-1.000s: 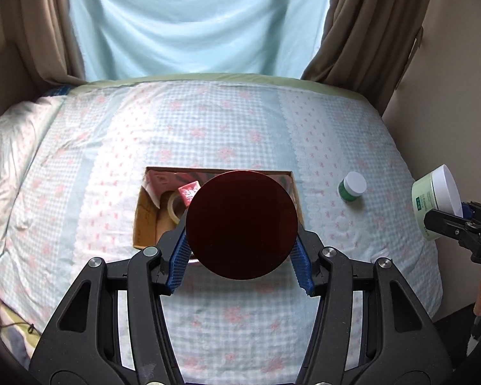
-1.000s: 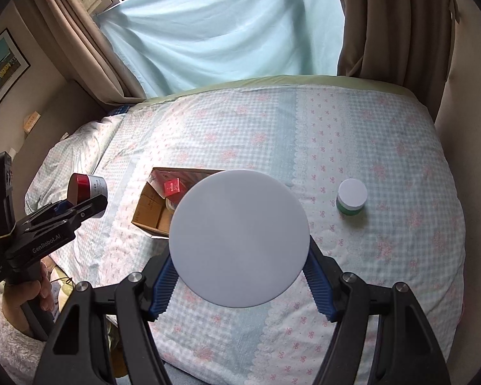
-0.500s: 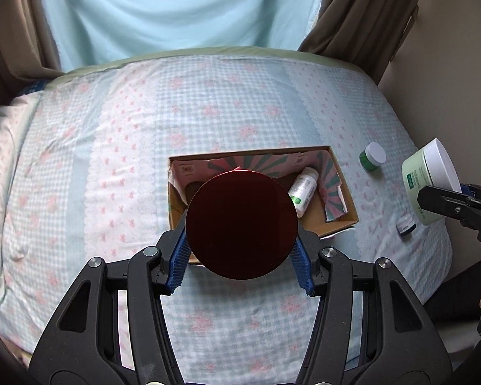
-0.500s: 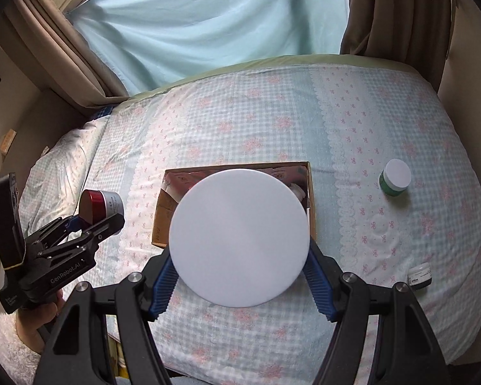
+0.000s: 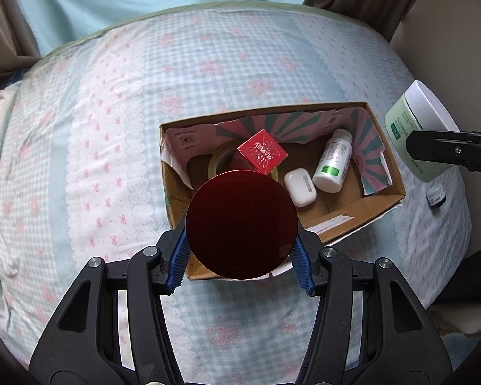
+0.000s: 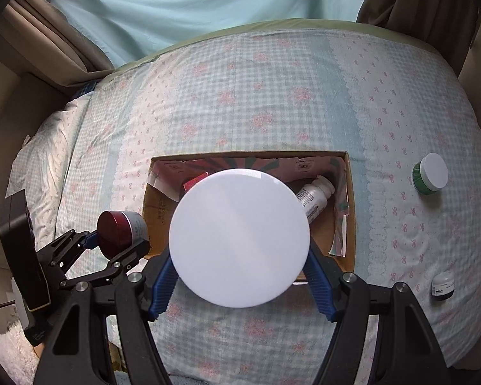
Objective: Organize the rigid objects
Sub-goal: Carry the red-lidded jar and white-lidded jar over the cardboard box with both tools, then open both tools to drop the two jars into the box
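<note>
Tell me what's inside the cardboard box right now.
Inside the cardboard box: a tape roll with a red cube box on it, a white earbud case and a white bottle. The held red-lidded jar hides the near-left corner.

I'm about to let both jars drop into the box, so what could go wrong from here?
1. The red-lidded jar in the left claw hangs over the cardboard box's near wall; released here, it may clip the edge or strike the earbud case.
2. The white-lidded jar in the right claw could land on the pill bottle.
</note>
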A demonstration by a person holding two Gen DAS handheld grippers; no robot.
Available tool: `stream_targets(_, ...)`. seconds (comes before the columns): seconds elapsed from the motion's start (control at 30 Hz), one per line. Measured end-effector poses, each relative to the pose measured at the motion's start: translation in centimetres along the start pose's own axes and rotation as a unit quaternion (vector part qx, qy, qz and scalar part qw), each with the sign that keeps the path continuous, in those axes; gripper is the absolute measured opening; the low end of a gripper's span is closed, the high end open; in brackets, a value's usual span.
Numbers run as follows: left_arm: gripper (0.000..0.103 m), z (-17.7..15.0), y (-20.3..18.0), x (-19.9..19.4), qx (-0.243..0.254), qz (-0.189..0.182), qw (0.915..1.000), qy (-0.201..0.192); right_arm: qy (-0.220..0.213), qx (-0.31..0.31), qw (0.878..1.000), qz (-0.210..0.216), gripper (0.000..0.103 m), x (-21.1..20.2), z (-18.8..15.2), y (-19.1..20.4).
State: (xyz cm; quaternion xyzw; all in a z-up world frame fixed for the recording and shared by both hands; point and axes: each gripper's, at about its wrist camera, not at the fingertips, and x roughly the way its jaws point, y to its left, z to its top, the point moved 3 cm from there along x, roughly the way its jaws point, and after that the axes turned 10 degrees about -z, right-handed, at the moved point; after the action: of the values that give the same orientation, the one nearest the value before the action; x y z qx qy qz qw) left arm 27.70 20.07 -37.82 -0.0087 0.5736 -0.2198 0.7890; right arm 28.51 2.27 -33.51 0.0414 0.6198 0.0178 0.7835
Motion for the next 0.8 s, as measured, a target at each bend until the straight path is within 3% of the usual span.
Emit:
stream_targets(0.4, 0.051, -0.2, 0.6, 8.4, 0.058, 0.017, 0.9945, 0.086, 0.097, 0.014, 0.995, 0.011, 0.067, 11.6, 3.3, -0.8)
stream_targets(0.7, 0.052, 0.2, 0.5, 9.4, 0.072, 0.014, 0.9928, 0.095, 0.131, 0.033, 0.990, 0.028, 0.068, 14.4, 3.9, -0.7)
stream_targets(0.73, 0.060, 0.2, 0.3, 9.3, 0.077, 0.015, 0.9925, 0.094, 0.133, 0.038, 0.990, 0.031, 0.068, 14.5, 3.9, -0.7)
stream_targets(0.77, 0.090, 0.2, 0.0, 9.0, 0.081, 0.013, 0.9925, 0.090, 0.134, 0.045, 0.989, 0.030, 0.068, 14.6, 3.9, -0.8)
stream_targets(0.8, 0.103, 0.2, -0.2, 8.7, 0.084, 0.011, 0.9926, 0.087, 0.133, 0.057, 0.989, 0.028, 0.069, 14.6, 4.0, -1.0)
